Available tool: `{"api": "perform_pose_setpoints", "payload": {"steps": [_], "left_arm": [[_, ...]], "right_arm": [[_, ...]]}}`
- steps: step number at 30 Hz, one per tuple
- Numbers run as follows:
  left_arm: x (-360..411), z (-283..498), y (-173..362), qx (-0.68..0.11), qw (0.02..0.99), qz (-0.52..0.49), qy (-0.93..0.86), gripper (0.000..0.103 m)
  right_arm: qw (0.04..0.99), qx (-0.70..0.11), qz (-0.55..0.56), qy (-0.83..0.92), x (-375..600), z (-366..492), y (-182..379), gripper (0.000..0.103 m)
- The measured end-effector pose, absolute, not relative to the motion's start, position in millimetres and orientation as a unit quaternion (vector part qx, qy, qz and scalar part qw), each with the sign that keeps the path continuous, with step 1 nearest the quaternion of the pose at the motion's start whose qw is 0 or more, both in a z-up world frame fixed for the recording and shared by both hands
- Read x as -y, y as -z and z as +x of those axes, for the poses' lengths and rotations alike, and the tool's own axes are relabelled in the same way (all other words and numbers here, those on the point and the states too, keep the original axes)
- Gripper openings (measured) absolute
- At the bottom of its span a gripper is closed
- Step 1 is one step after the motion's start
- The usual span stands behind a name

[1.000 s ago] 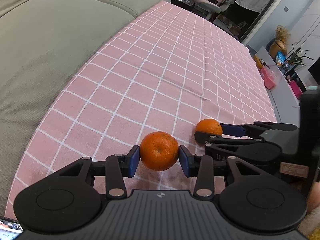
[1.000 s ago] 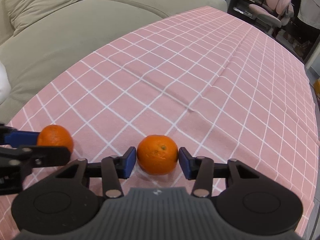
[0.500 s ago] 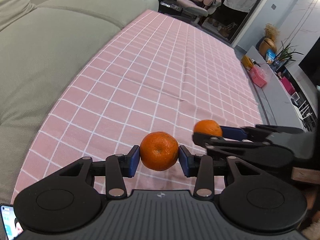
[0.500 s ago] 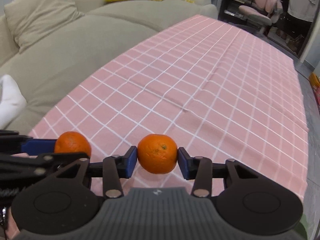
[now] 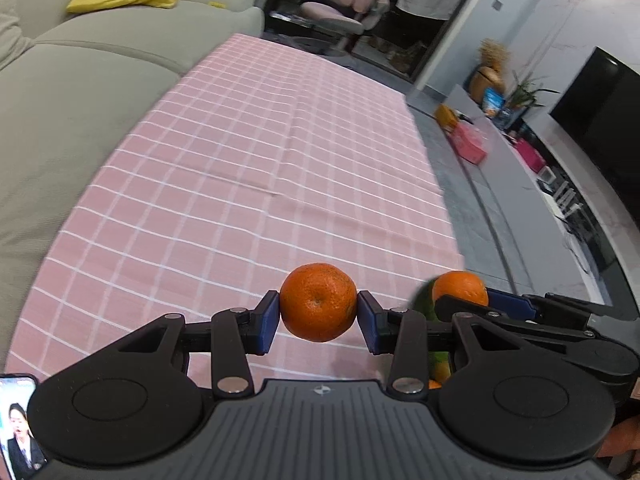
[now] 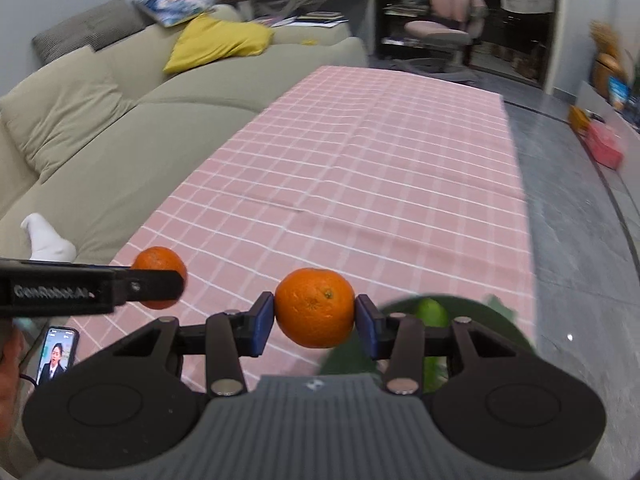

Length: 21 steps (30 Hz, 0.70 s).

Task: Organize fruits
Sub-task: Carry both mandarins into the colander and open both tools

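Observation:
My left gripper (image 5: 318,314) is shut on an orange tangerine (image 5: 318,300) and holds it well above the pink checked tablecloth (image 5: 260,168). My right gripper (image 6: 315,320) is shut on a second tangerine (image 6: 315,306), also in the air. Each gripper shows in the other's view: the right one with its tangerine (image 5: 460,288) at the lower right, the left one with its tangerine (image 6: 160,270) at the lower left. A dark green bowl (image 6: 500,324) holding a green fruit (image 6: 430,312) lies blurred under the right gripper.
A beige sofa (image 6: 100,152) with a yellow cushion (image 6: 220,40) runs along the table's left side. A phone (image 6: 58,354) lies at the near left. A grey floor (image 6: 580,260) and a low bench with a pink box (image 5: 470,146) lie to the right.
Both grippers have risen from the tablecloth with their tangerines and swung to the right. The green bowl has come into view under the right gripper.

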<state>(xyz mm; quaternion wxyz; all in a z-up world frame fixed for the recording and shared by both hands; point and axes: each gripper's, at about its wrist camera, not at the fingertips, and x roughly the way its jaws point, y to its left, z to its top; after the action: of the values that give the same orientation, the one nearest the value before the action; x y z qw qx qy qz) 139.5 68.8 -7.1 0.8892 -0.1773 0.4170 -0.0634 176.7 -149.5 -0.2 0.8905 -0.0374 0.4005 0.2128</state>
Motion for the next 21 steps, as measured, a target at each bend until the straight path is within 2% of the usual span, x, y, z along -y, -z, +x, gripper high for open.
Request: {"api": "perform_pose_setpoints", "payload": {"steps": [9,21], "left_arm": [[-3.9,148.9,1.0,-0.428,0.883,-0.137,0.136,0.047],[62.8,170.7,42.5,-0.495,0.854,-0.042,0.158,0.047]], "right_arm": [[0.901,-0.402,-0.008,-0.166,223.3,156.9,1.1,0.041],[0.871,-0.456,-0.020,-0.184,247.8,145.4,48.2,0.041]]}}
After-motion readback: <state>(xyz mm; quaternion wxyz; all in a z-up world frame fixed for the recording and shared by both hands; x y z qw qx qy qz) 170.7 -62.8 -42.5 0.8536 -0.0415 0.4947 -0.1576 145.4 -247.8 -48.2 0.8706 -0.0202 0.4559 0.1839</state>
